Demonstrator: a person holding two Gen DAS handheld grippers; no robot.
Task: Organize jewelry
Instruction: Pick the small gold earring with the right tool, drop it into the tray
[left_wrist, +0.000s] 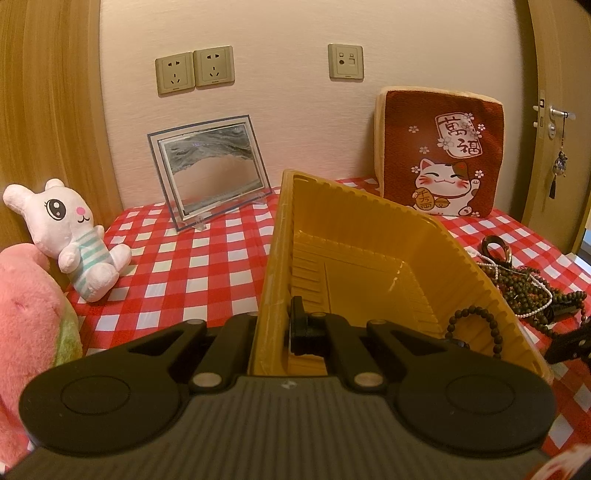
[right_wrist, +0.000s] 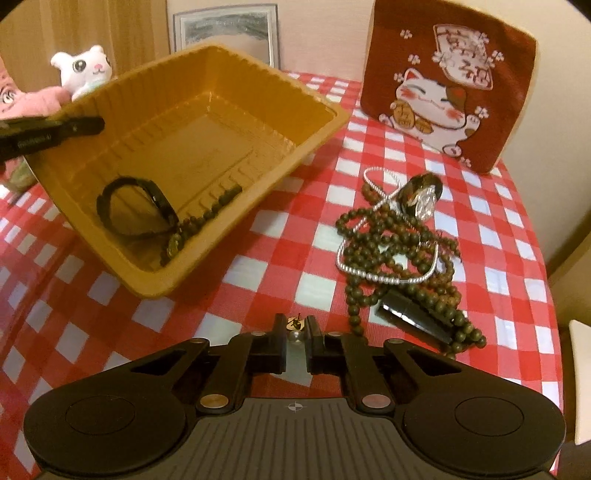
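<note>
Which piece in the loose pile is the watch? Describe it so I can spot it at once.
Start at the red lucky-cat cushion at the back right of the checked tablecloth. Just in front lies the tangled jewelry pile; the watch sits at its far end, the only piece with a round, shiny face rather than beads.

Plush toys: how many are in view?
2, both at the table's left edge: white bunny against the wooden panel, pink plush in front of it. Others may be out of frame.

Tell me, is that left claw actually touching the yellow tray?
Touching. The left wrist view shows the left gripper clamped on the yellow tray wall, one finger on either side.
</note>
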